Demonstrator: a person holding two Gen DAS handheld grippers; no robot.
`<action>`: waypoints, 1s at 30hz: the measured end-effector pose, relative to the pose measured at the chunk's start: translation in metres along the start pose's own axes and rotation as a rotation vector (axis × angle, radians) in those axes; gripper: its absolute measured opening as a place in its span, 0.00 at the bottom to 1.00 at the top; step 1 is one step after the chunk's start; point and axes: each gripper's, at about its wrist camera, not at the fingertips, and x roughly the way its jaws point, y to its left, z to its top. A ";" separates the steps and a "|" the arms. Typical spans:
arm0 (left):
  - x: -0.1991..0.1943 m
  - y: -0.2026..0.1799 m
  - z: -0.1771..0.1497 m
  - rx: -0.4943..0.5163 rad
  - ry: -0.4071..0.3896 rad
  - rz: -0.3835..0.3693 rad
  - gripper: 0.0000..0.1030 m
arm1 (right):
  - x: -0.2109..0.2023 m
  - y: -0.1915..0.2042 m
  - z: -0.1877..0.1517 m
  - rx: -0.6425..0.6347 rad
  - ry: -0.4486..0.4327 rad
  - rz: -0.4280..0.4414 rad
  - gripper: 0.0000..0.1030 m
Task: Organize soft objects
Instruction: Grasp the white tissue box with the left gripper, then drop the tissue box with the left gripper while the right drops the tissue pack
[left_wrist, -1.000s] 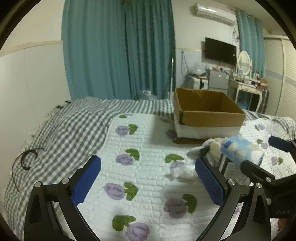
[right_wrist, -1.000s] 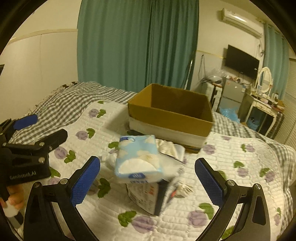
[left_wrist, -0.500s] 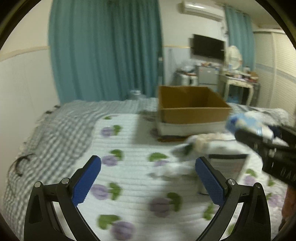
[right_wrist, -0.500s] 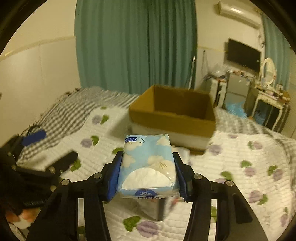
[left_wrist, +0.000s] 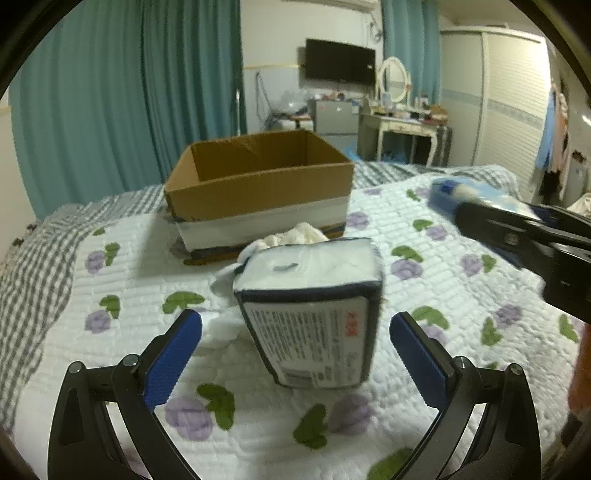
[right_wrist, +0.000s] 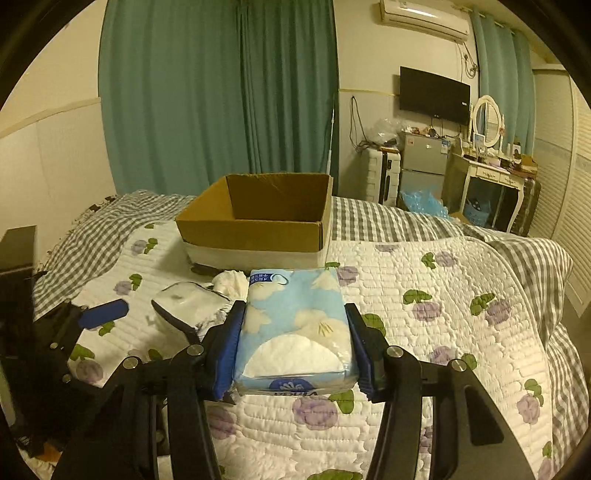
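My right gripper (right_wrist: 293, 341) is shut on a light blue tissue pack (right_wrist: 293, 328) with cloud print and holds it above the quilt, in front of an open cardboard box (right_wrist: 258, 221). In the left wrist view this pack (left_wrist: 476, 194) shows at the right. My left gripper (left_wrist: 295, 347) is open, its blue pads on either side of a white tissue pack (left_wrist: 310, 314) with a dark edge that stands on the quilt. This pack (right_wrist: 188, 304) also shows in the right wrist view. A crumpled white cloth (left_wrist: 291, 236) lies behind it, before the box (left_wrist: 258, 188).
The bed has a white quilt with purple flowers (right_wrist: 424, 295) over a grey checked blanket (right_wrist: 103, 225). Teal curtains (right_wrist: 221, 92) hang behind. A dresser with mirror (right_wrist: 487, 166) and a small fridge (right_wrist: 421, 158) stand at the right.
My right gripper has shut on the blue tissue pack and lifted it off the white pack. My left gripper has moved right so that its open fingers flank the white pack.
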 end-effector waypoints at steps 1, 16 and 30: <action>0.003 0.000 0.001 -0.003 0.004 -0.008 1.00 | 0.002 -0.001 0.000 0.002 0.001 0.002 0.50; 0.016 -0.004 0.012 0.022 -0.022 -0.057 0.82 | 0.016 -0.012 -0.007 0.017 0.033 -0.021 0.50; -0.069 0.030 0.110 0.061 -0.222 0.104 0.82 | -0.023 0.011 0.077 -0.076 -0.115 0.018 0.50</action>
